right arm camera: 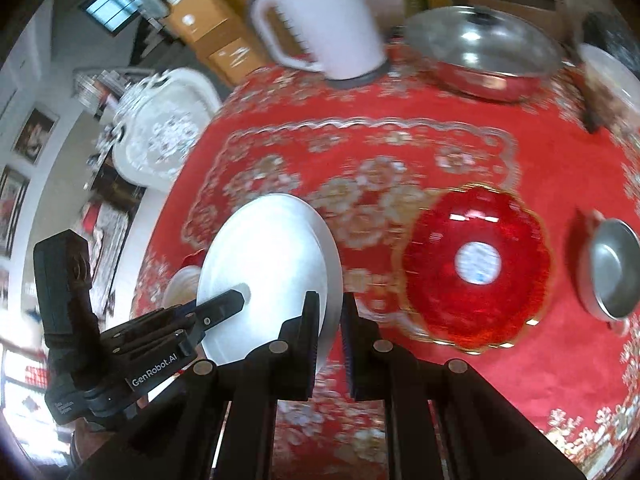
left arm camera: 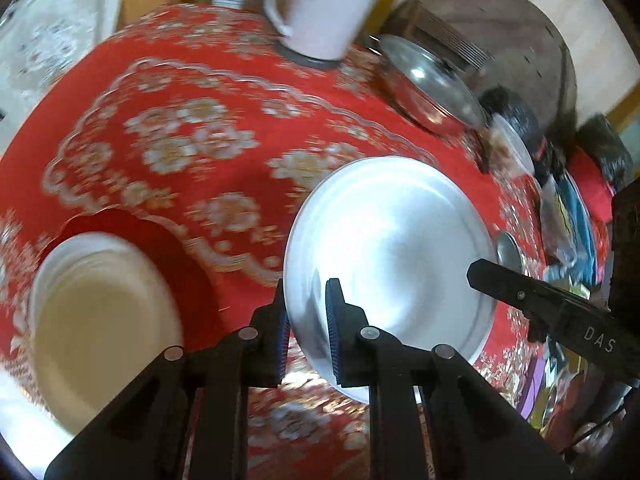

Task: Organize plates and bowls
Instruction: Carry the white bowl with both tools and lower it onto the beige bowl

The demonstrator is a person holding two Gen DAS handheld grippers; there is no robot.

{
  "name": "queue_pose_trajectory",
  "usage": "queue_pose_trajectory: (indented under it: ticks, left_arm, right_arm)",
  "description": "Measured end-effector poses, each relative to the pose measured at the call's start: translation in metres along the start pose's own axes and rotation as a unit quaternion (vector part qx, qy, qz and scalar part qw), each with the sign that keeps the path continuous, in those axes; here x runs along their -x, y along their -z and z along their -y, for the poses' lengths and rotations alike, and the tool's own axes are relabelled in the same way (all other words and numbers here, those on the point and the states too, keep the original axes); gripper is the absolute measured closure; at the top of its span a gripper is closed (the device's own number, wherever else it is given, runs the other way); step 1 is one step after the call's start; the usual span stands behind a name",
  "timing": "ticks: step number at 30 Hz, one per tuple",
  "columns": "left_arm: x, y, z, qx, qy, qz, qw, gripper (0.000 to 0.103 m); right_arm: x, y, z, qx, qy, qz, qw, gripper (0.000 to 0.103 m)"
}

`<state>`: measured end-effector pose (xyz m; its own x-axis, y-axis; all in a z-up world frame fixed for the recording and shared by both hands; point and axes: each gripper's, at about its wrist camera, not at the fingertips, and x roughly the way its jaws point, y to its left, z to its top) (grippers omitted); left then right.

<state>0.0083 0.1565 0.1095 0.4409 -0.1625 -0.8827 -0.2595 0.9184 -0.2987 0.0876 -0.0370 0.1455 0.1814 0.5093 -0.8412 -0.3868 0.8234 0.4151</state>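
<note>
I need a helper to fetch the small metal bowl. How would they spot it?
On the red floral tablecloth, find the red glass dish. Just right of it sits the small metal bowl, plain grey and empty, unlike the lidded steel pot farther back.

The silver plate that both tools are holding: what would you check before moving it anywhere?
1. Left gripper clamps the silver plate by its rim: ok.
2. Right gripper closes on the opposite rim: ok.
3. Grip firmness: cannot tell.
4. Plate held level: not ok, it is tilted.
5. Cream plate stack has nothing on top: ok.
6. Red glass dish lies apart from the held plate: ok.
</note>
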Motion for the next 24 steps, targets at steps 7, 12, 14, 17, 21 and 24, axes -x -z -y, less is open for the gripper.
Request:
queue_pose_trajectory:
  ticks: [7,12,14,17,21,24]
  left_arm:
    - [0.036,0.012,-0.060,0.057,-0.033,0.034,0.9972,0.089]
    - [0.059,0.022,-0.106,0.098,-0.062,0.053,0.9918,0.089]
    - [0.063,0.028,-0.122,0.109,-0.076,0.054,0.9896,0.089]
    - [0.061,0.038,-0.142,0.123,-0.091,0.046,0.9872,0.089]
    - [0.053,0.044,-0.157,0.132,-0.102,0.033,0.9855,0.089]
    - [0.049,0.047,-0.162,0.129,-0.102,0.025,0.9861,0.089]
  right_arm:
    - [-0.023,-0.008,-0.077,0.071,-0.024,-0.008,0.997,0.088]
    - [-0.048,-0.008,-0.130,0.119,-0.043,-0.021,0.992,0.088]
    - [-0.062,-0.005,-0.146,0.132,-0.049,-0.032,0.990,0.088]
    - [-0.084,0.003,-0.163,0.143,-0.053,-0.054,0.987,0.088]
    - [-0.105,0.010,-0.173,0.155,-0.045,-0.077,0.984,0.088]
    - [-0.115,0.015,-0.173,0.156,-0.037,-0.089,0.983,0.088]
